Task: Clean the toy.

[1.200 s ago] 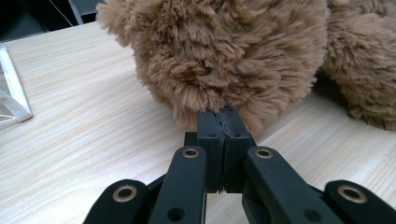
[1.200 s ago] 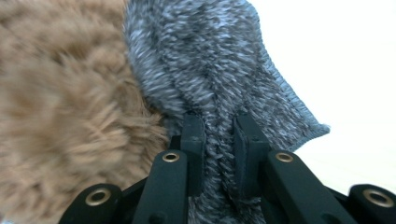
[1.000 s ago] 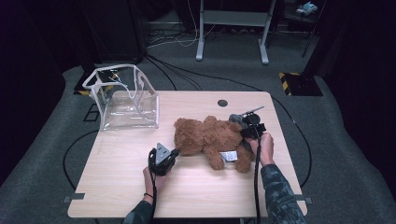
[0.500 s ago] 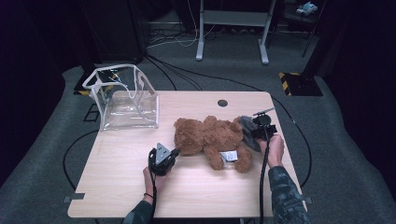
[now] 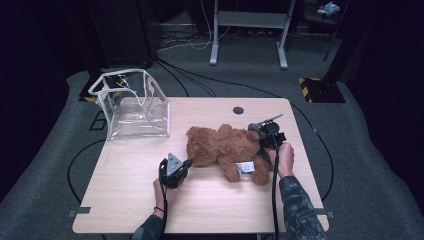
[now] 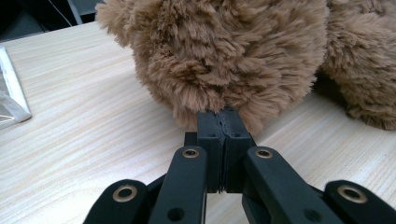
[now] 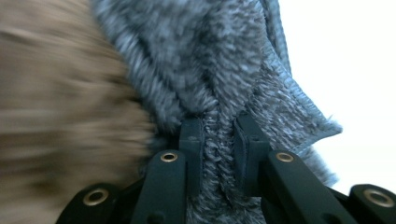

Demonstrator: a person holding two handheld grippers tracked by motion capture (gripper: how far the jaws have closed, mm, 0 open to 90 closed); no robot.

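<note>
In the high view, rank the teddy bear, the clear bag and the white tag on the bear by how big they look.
1. teddy bear and clear bag: they look about alike, and the bag sits farther from the camera, so I won't rank them.
2. white tag, plainly smallest.

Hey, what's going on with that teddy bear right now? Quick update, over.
Left gripper shut, jaws pinching fur on the teddy bear. Right gripper shut on grey knit fabric at the bear's other end. Bear lying on table; clear bag stands apart.
</note>
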